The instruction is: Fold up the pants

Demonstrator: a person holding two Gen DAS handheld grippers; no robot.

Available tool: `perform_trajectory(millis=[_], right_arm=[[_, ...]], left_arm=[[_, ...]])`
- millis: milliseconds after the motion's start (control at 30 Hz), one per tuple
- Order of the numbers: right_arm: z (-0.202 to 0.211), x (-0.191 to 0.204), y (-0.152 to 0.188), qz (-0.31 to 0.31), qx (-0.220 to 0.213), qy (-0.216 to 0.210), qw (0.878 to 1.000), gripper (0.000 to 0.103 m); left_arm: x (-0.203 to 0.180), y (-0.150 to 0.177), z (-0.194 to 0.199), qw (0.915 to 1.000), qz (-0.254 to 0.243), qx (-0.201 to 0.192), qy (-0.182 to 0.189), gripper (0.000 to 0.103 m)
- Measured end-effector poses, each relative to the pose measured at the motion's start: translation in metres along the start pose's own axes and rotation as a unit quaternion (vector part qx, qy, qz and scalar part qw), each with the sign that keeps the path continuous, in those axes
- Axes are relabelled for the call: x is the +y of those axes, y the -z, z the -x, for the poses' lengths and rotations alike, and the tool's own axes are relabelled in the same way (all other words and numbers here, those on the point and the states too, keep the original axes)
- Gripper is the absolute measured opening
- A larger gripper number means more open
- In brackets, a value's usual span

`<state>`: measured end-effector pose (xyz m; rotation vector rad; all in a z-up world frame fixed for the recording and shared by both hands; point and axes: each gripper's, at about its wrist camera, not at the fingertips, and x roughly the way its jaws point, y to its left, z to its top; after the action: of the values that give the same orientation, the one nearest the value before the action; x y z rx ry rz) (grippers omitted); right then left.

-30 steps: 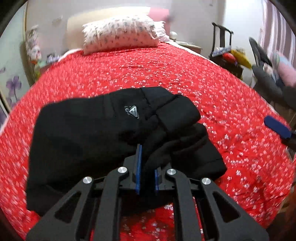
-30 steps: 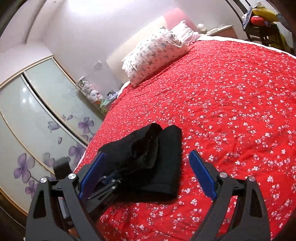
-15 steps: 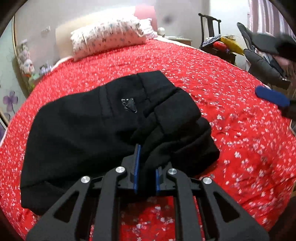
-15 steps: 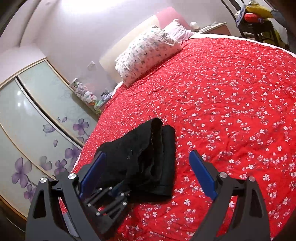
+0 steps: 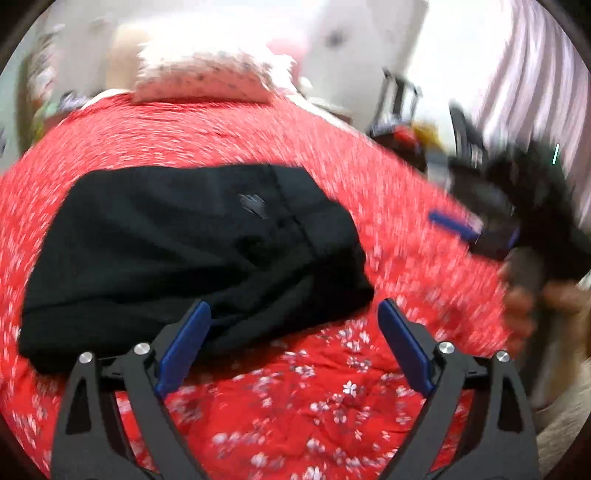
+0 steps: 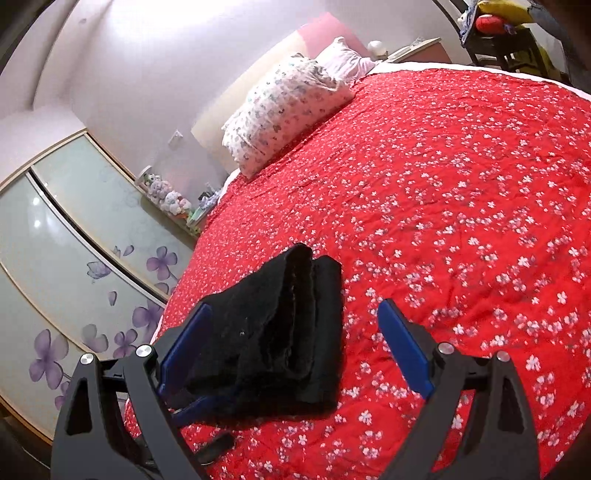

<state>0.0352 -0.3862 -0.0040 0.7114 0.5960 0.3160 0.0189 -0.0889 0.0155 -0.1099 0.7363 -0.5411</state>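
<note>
The black pants point(image 5: 192, 243) lie folded in a thick bundle on the red flowered bedspread point(image 5: 314, 398). In the blurred left wrist view my left gripper point(image 5: 291, 314) is at the bundle's near edge. Its jaws are opening wide and no cloth is pressed between them; the left fingertip point(image 5: 195, 317) rests against the black fabric. My right gripper point(image 6: 295, 310) stands open just above the bed, with the pants point(image 6: 280, 325) lying ahead of its left finger. From the left wrist it appears at the right as the right gripper point(image 5: 472, 232), held by a hand point(image 5: 521, 306).
A flowered pillow point(image 6: 291, 110) lies at the head of the bed. Sliding wardrobe doors point(image 6: 70, 240) with purple flowers run along the left side. A dark chair piled with things point(image 6: 502, 33) stands at the far right. The bedspread point(image 6: 461, 206) stretches out to the right of the pants.
My left gripper was shut on a fold of the pants; it has let go, opened wide and drawn back. The bundle now lies flat. The right gripper stayed open and nearly still.
</note>
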Motion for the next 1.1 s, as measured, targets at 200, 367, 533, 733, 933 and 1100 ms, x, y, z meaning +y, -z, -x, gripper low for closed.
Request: perform_trajectory(millis=[200, 367, 533, 733, 933, 1100], right_arm=[[-0.037, 0.032, 0.002, 0.012, 0.048, -0.115, 0.992, 0.093], [-0.071, 0.064, 0.012, 0.034, 0.094, -0.147, 0.984, 0.093], [-0.100, 0.054, 0.028, 0.014, 0.160, -0.063, 0.985, 0.094], [-0.100, 0.028, 0.049, 0.002, 0.175, -0.021, 0.984, 0.081], [-0.085, 0.034, 0.030, -0.006, 0.144, -0.047, 0.988, 0.082], [-0.079, 0.049, -0.005, 0.008, 0.080, -0.121, 0.989, 0.092]], left_arm=[[0.066, -0.033, 0.046, 0.9881, 0.079, -0.117, -0.062, 0.099], [0.102, -0.039, 0.040, 0.9832, 0.126, -0.113, -0.068, 0.100], [0.123, -0.034, 0.017, 0.9833, 0.154, -0.054, -0.081, 0.101], [0.118, -0.017, -0.007, 0.9852, 0.123, 0.038, -0.114, 0.101], [0.122, -0.024, 0.023, 0.9848, 0.151, -0.040, -0.075, 0.101], [0.124, -0.052, 0.020, 0.9851, 0.148, -0.059, -0.066, 0.101]])
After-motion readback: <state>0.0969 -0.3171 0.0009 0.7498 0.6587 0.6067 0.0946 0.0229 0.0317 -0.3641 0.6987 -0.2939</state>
